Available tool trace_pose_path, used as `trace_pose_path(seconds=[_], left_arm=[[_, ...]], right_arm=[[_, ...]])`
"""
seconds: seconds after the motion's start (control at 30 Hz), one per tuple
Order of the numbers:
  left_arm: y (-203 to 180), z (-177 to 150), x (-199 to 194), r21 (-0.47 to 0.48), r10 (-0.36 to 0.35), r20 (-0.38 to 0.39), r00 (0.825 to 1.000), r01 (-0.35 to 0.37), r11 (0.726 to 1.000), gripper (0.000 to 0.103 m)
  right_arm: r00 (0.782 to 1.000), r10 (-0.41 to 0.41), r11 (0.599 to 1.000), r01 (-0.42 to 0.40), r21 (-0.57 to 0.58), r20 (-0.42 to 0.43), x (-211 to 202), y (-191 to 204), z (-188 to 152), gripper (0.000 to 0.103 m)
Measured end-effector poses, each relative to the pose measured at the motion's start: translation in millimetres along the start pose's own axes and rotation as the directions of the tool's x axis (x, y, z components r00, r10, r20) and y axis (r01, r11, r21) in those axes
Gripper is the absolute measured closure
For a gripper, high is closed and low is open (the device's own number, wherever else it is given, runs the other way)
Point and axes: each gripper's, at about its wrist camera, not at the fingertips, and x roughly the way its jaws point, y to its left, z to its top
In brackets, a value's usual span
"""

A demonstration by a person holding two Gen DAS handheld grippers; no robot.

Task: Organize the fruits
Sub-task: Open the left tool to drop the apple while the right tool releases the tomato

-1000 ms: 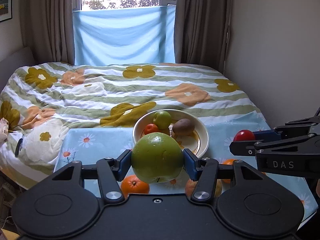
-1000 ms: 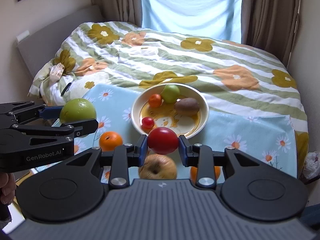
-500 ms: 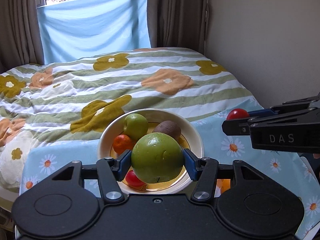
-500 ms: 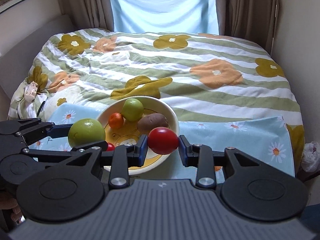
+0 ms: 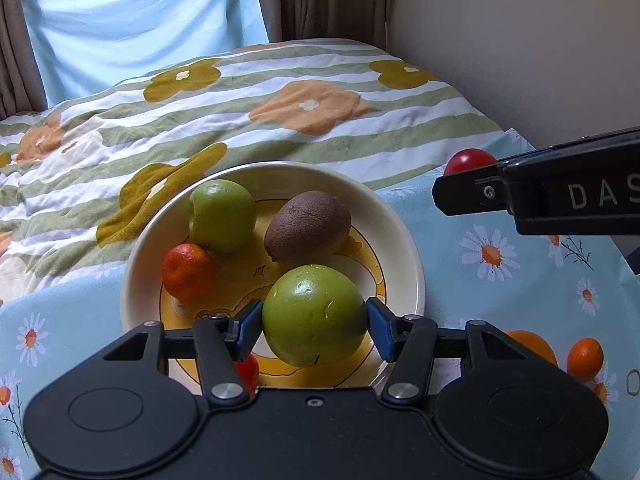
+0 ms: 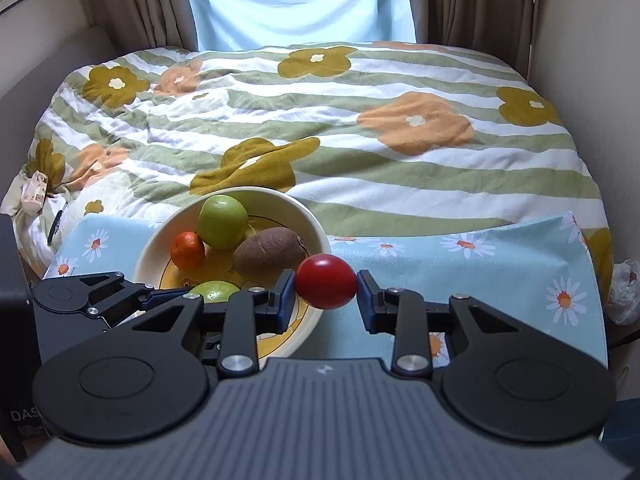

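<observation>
My left gripper (image 5: 315,316) is shut on a large green apple (image 5: 315,316) and holds it over the near part of the cream bowl (image 5: 404,240). The bowl holds a smaller green apple (image 5: 222,216), a kiwi (image 5: 307,232), a small orange (image 5: 188,271) and a red fruit (image 5: 248,372) half hidden under my fingers. My right gripper (image 6: 326,287) is shut on a red tomato (image 6: 326,287), just right of the bowl's rim (image 6: 316,224). It shows at the right in the left wrist view (image 5: 469,160).
The bowl stands on a table with a light blue daisy cloth (image 6: 500,264). Two oranges (image 5: 584,360) lie on the cloth at the near right. A bed with a striped flower quilt (image 6: 360,120) lies behind the table. A wall (image 5: 520,40) is on the right.
Both grippers have moved forward and lower with their fruits. The green apple now hangs over the bowl's inside. The tomato now sits beside the bowl's right rim.
</observation>
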Motion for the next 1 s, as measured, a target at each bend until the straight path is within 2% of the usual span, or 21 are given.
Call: trace_pose_path(seconds=[0.13,0.2,0.23,0.27,0.37,0.67,1.0], left_arm=[[0.2,2.1,5.4,-0.007,-0.004,-0.011,1.0,0.004,1.0,0.042],[1.7,2.7,1.4,-0.01,-0.01,0.011,1.0,0.01,1.0,0.026],[2.8,3.3,-3.5,-0.013,-0.008,0.03,1.0,0.008,1.0,0.014],[4.1,3.7,-9.0,-0.018,-0.007,0.048,0.999,0.007,1.0,0.01],[10.2,4.5,-24.8,-0.04,-0.003,0.067,0.998,0.005,0.999,0.01],[43.3,-10.2,-62.2,-0.138,0.071,0.097,0.993,-0.057,0.989,0.01],[66.0,-36.2,-80.6,-0.21,0.131,0.073,0.989,-0.113,0.971,0.01]], right_arm=[[1.0,0.002,1.0,-0.002,0.004,-0.009,6.4,-0.2,2.2,0.055],[1.0,0.003,1.0,-0.003,0.005,-0.01,7.8,-0.7,3.0,0.055],[1.0,0.003,1.0,-0.003,0.005,-0.009,7.3,-0.7,2.8,0.055],[1.0,0.004,1.0,-0.004,0.006,-0.009,8.2,-0.8,3.2,0.055],[1.0,0.009,1.0,-0.009,0.004,-0.01,10.8,0.0,4.4,0.055],[0.998,0.048,0.998,-0.049,-0.024,-0.04,27.0,14.1,10.5,0.055],[0.993,0.079,0.996,-0.083,-0.044,-0.089,52.3,30.0,5.6,0.055]])
